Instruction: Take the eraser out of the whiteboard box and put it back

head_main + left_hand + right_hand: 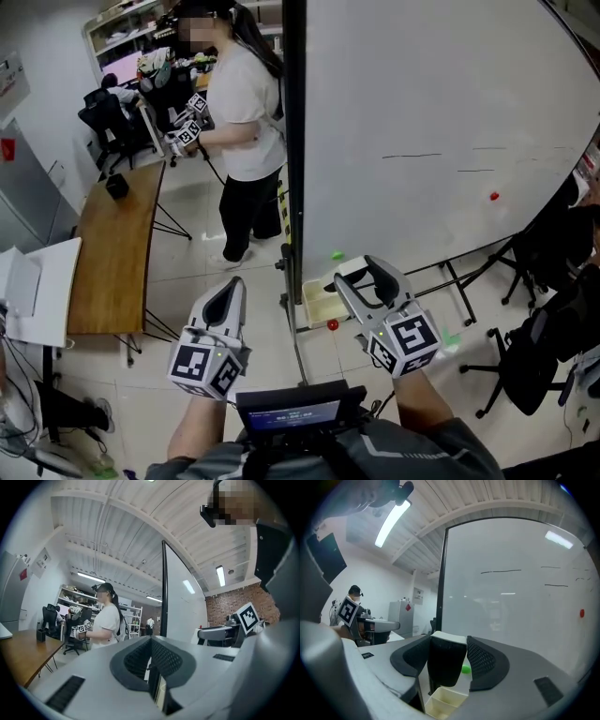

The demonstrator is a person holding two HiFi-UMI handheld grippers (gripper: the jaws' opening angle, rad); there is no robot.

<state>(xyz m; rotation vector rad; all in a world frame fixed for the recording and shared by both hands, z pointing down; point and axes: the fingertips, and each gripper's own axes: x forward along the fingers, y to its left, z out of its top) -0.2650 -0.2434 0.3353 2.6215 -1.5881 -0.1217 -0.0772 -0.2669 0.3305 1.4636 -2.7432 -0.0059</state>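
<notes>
My right gripper (pixel 357 273) is shut on the eraser (pixel 362 287), a black block with a white top. It holds the eraser above the cream whiteboard box (pixel 314 302), which hangs low on the board's frame. In the right gripper view the eraser (pixel 446 663) stands upright between the jaws, the box (pixel 440 704) just below it, and its compartments look empty. My left gripper (pixel 228 291) hovers to the left of the box, shut with nothing in it; its jaws meet in the left gripper view (pixel 151 660). The whiteboard (pixel 422 122) fills the right.
A green magnet (pixel 337 254) and a red magnet (pixel 494 197) stick to the board. A small red thing (pixel 332 324) lies by the box. Another person (pixel 239 112) with grippers stands behind a wooden table (pixel 112 244). Office chairs (pixel 544 347) stand on the right.
</notes>
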